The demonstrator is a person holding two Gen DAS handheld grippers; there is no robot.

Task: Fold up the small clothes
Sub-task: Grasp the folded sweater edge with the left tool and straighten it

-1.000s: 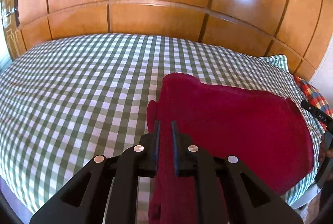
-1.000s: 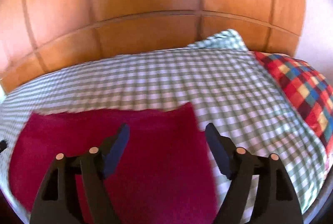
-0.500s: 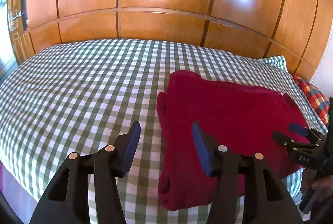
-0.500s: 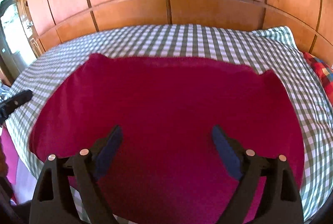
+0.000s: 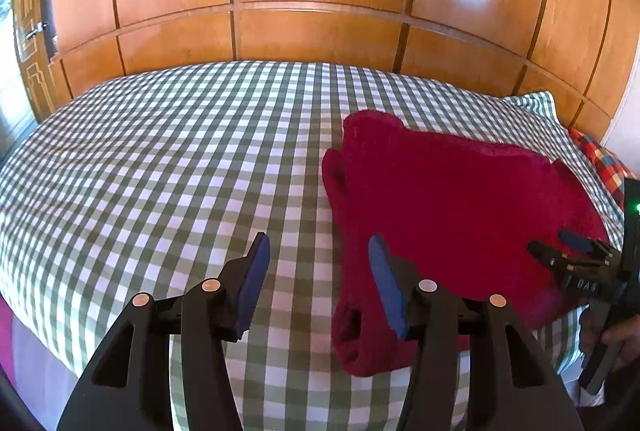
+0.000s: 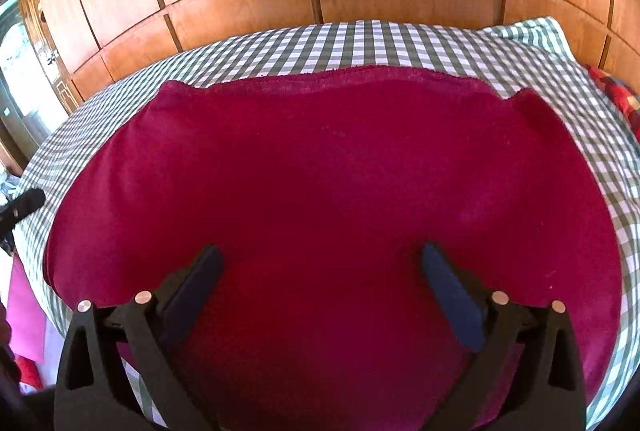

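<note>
Red cloth lying folded on the checked bed, both grippers open above it.

The red cloth [image 6: 320, 199] lies flat on the green-and-white checked bedspread [image 5: 160, 159], near the front edge and toward the pillow end, its left side doubled over in a thick rolled fold. The left gripper [image 5: 318, 271] hovers over that left edge with its blue pads spread wide, holding nothing. The right gripper [image 6: 320, 283] hangs over the middle of the cloth, jaws wide apart and empty. A checked pillow [image 6: 532, 31] and a multicoloured plaid pillow [image 5: 600, 159] lie to the right; wooden panelling [image 5: 320, 23] stands behind the bed.
</note>
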